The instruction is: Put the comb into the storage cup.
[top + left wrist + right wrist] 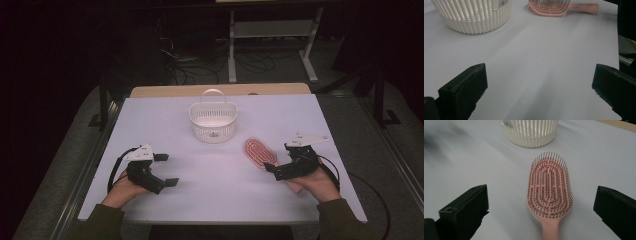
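Right gripper (541,220) nearest, jaws spread wide, straddling handle end of pink plastic paddle hairbrush (549,187); nothing gripped. Brush flat on white table (210,175), bristles up, head toward white slotted plastic basket with hoop handle (212,120), near it but apart. Probably light and stiff; smooth handle likely slippery, bristles springy, so best hold across the narrow handle just below the head. Oval vented pad, concentric ribs, dark fine bristles. Left gripper (167,170) open too, empty, well apart at table's left.

Hairbrush (549,188) handle end cut off at right gripper view's bottom edge
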`<state>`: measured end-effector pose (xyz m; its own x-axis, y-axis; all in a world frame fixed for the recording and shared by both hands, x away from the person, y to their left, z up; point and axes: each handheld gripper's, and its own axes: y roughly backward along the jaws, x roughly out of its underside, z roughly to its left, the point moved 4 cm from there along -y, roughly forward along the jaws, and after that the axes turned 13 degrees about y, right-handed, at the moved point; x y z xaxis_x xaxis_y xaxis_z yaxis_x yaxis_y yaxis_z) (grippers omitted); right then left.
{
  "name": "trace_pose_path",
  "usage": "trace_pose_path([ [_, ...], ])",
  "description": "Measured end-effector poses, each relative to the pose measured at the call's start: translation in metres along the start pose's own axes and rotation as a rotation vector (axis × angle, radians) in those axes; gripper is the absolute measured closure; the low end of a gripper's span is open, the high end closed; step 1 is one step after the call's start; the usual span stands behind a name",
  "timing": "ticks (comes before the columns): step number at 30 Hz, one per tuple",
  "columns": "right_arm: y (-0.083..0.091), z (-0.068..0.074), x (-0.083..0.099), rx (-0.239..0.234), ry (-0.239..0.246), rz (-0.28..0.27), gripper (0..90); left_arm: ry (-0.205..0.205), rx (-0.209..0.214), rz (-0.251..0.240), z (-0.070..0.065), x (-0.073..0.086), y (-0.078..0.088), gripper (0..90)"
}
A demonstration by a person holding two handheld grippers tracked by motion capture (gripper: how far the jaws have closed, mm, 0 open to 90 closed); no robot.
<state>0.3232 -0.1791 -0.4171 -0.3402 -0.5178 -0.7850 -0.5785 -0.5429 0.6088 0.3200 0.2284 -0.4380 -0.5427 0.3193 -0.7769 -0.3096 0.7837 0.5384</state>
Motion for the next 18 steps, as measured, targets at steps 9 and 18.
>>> trace_pose_path([
  [9, -0.001, -0.006, -0.003, 0.01, -0.01, 0.0, 0.0, 0.002, 0.003, -0.005, 0.0, -0.001, 0.001, 0.0],
  [18, -0.003, -0.012, -0.009, 0.014, -0.014, 0.0, 0.0, 0.004, 0.007, -0.006, 0.001, 0.0, 0.001, 0.0],
])
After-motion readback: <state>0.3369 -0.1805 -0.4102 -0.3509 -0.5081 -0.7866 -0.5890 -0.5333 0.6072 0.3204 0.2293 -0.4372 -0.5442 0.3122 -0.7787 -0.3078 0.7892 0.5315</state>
